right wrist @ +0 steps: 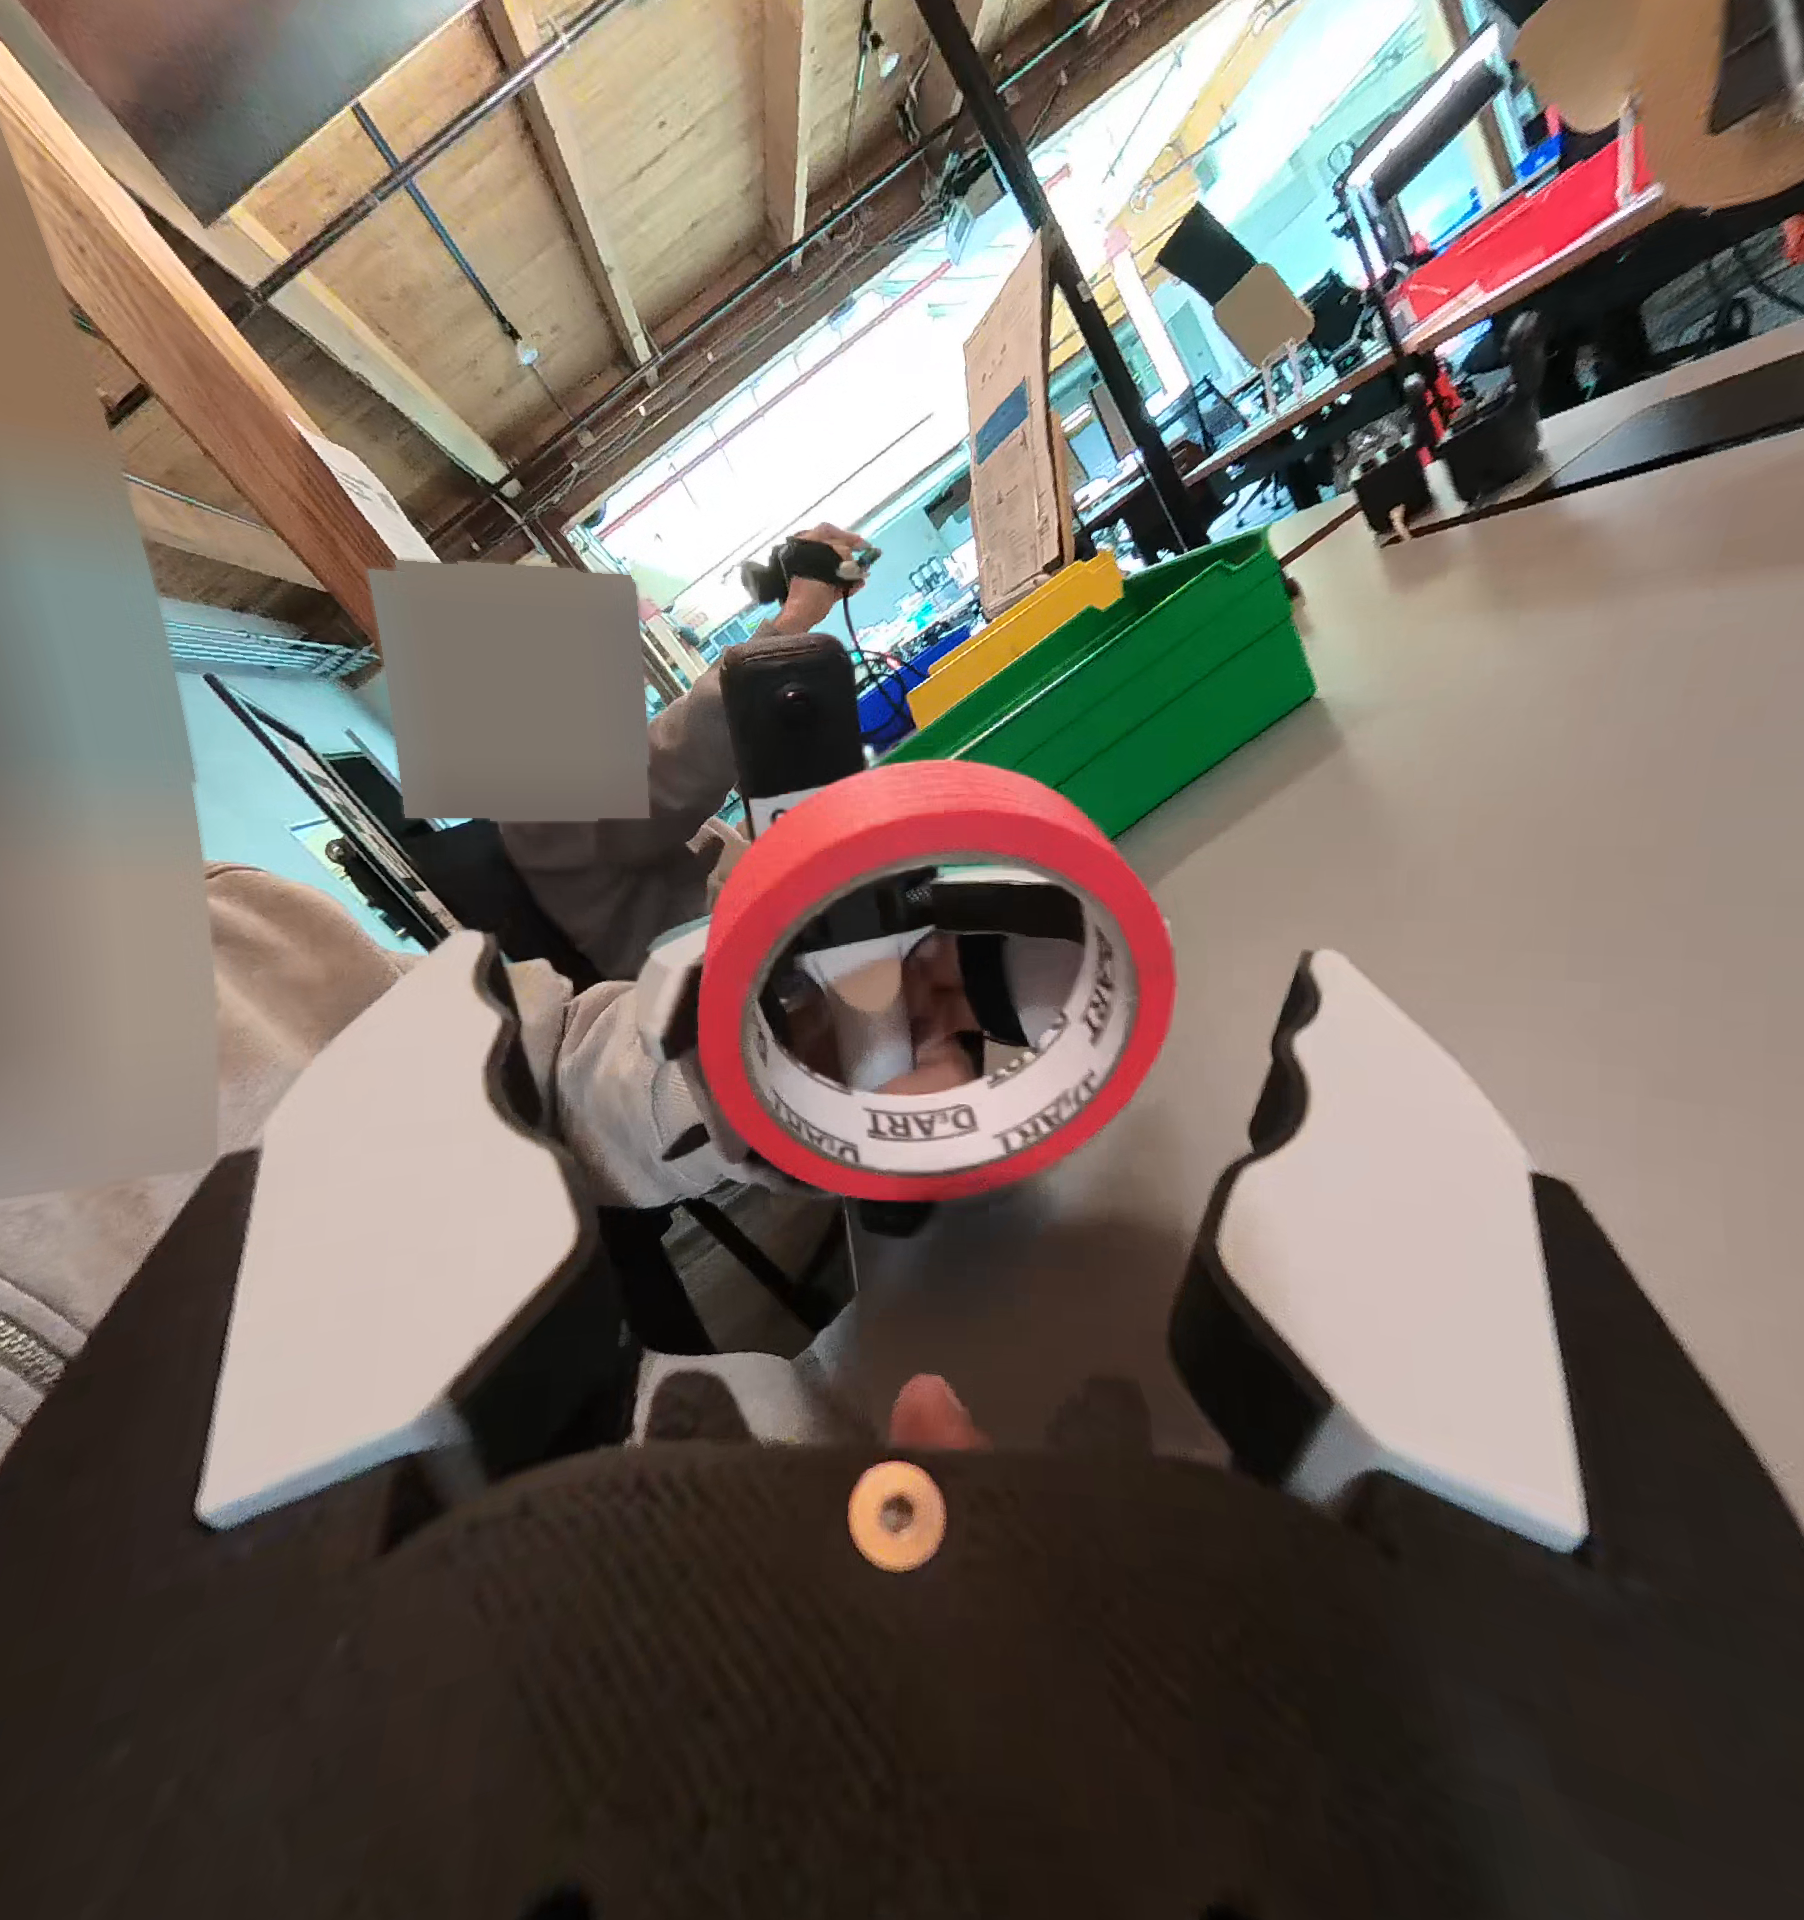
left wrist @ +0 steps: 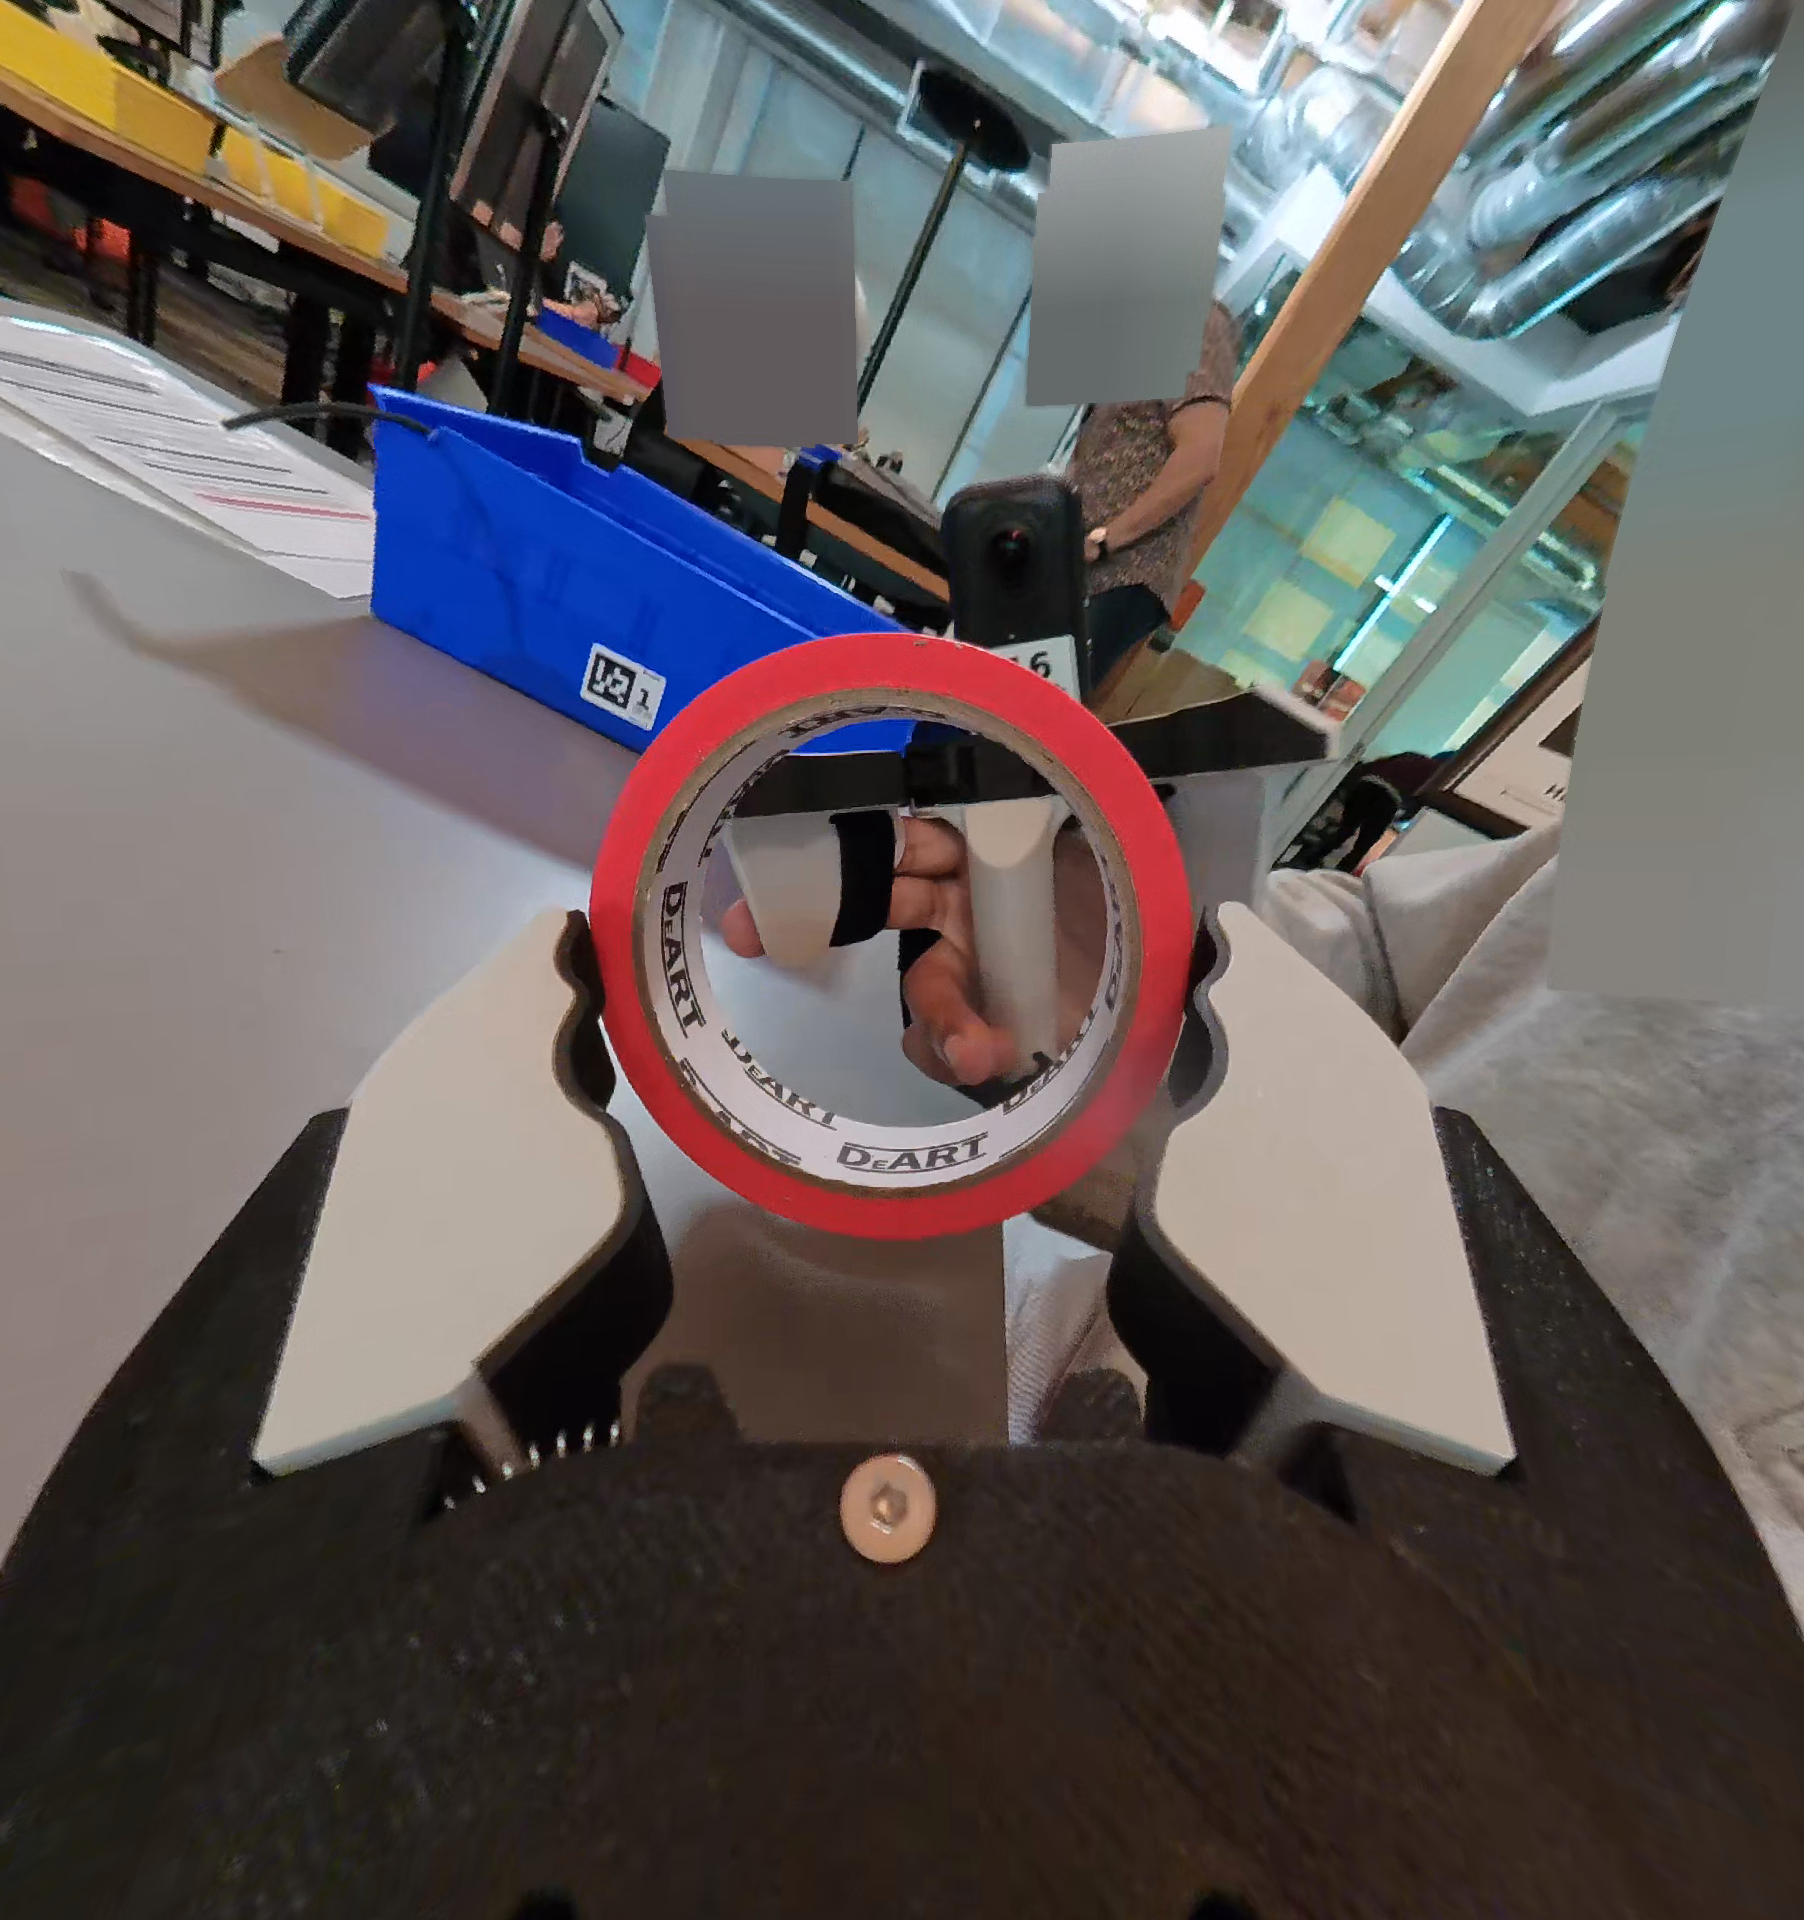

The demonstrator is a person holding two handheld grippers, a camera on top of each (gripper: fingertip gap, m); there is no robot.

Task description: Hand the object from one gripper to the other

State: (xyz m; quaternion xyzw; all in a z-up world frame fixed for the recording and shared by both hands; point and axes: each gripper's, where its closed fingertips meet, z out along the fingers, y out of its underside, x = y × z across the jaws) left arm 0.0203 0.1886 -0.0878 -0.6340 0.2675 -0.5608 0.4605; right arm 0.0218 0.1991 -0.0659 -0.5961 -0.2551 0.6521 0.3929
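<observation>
A roll of red tape (left wrist: 669, 790) with a white printed core stands upright between my left gripper's pads. My left gripper (left wrist: 893, 935) is shut on it at its left and right sides and holds it above the grey table (left wrist: 202, 883). Through the ring the other gripper's white handle (left wrist: 1012, 883) and a hand show, facing me. In the right wrist view the same tape (right wrist: 939, 810) hangs just ahead of my right gripper (right wrist: 898, 961). That gripper is open and empty, its fingers wide on either side and short of the roll.
A blue bin (left wrist: 524, 582) stands on the table behind the tape, with printed sheets (left wrist: 150, 436) to its left. A green tray (right wrist: 1137, 707) and a yellow bin (right wrist: 1023, 623) sit at the table's far side. People stand beyond. The grippers are tip to tip, or close to it.
</observation>
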